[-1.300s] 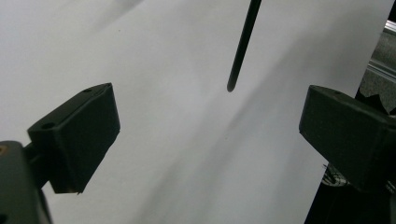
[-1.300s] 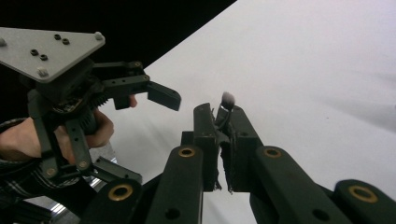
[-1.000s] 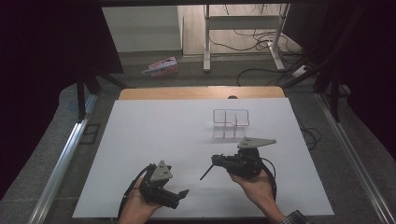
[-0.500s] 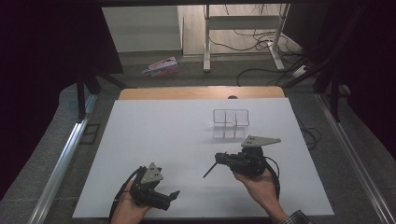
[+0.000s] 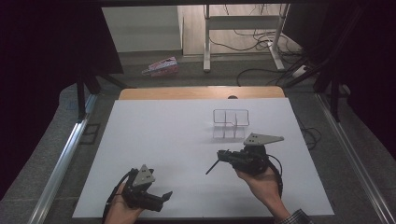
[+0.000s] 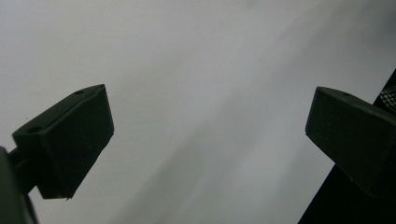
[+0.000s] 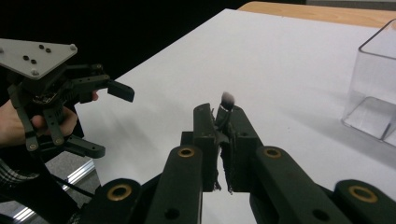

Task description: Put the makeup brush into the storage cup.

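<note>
On the right of the white table top (image 5: 163,135), my right gripper (image 5: 220,155) is shut on a thin dark brush (image 5: 212,166), whose handle slants down to the left in the high view. In the right gripper view the jaws (image 7: 217,114) clamp the brush, and its pale tip (image 7: 227,98) pokes out above them. My left gripper (image 5: 164,199) is open and holds nothing, low over the table's near edge; its jaws stand wide apart in the left gripper view (image 6: 210,135). It also appears in the right gripper view (image 7: 112,120). A clear compartment box (image 5: 230,123) stands beyond the right gripper.
The clear box's wall (image 7: 373,88) rises at the right of the right gripper view. Past the table's far wooden edge (image 5: 201,92), a pink packet (image 5: 161,67) lies on the floor, with cables and a table frame behind it. Metal rails run along both sides.
My left gripper has drifted left and back toward the near edge, still open. The right gripper has barely shifted and still holds the brush.
</note>
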A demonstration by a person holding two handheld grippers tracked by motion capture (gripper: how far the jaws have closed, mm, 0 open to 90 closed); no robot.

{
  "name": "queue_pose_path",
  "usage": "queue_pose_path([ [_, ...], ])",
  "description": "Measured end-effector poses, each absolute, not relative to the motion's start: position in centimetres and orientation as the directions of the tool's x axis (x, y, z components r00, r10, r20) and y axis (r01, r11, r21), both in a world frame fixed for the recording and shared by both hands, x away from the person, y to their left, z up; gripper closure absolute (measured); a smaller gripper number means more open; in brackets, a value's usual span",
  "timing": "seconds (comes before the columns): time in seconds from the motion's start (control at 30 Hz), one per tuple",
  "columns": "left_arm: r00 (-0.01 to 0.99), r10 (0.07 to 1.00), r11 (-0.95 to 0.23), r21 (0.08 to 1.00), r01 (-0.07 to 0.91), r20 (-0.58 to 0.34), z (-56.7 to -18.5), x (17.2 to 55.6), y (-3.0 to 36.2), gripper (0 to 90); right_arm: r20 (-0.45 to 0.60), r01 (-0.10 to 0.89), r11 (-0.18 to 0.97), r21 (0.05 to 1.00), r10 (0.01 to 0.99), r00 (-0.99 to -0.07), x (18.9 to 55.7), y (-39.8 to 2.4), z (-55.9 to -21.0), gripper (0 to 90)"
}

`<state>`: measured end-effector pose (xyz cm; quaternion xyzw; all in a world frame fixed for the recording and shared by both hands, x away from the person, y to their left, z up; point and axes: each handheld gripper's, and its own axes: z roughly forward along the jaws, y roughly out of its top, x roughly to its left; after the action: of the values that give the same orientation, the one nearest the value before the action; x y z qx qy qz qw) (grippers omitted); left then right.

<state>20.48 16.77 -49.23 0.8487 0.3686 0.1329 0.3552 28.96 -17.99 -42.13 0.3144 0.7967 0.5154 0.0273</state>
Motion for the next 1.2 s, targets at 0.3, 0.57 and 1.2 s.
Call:
queue_pose_path([
  [0.3,0.678,0.735,-0.467,0.703,0.536,-0.029,-49.3,20.1,17.7,1.5,0.272,0.469,0.255,0.846,0.551,-0.789,29.9,-18.8,-41.5,84.5],
  [0.57,0.667,0.745,-0.456,0.710,0.537,-0.026,-49.3,19.8,18.5,1.5,0.255,0.465,0.252,0.848,0.575,-0.778,30.8,-19.6,-40.8,84.6],
  [1.2,0.620,0.785,-0.423,0.713,0.559,-0.021,-49.4,19.0,20.7,2.0,0.205,0.441,0.259,0.859,0.616,-0.761,33.0,-20.8,-38.9,84.6],
])
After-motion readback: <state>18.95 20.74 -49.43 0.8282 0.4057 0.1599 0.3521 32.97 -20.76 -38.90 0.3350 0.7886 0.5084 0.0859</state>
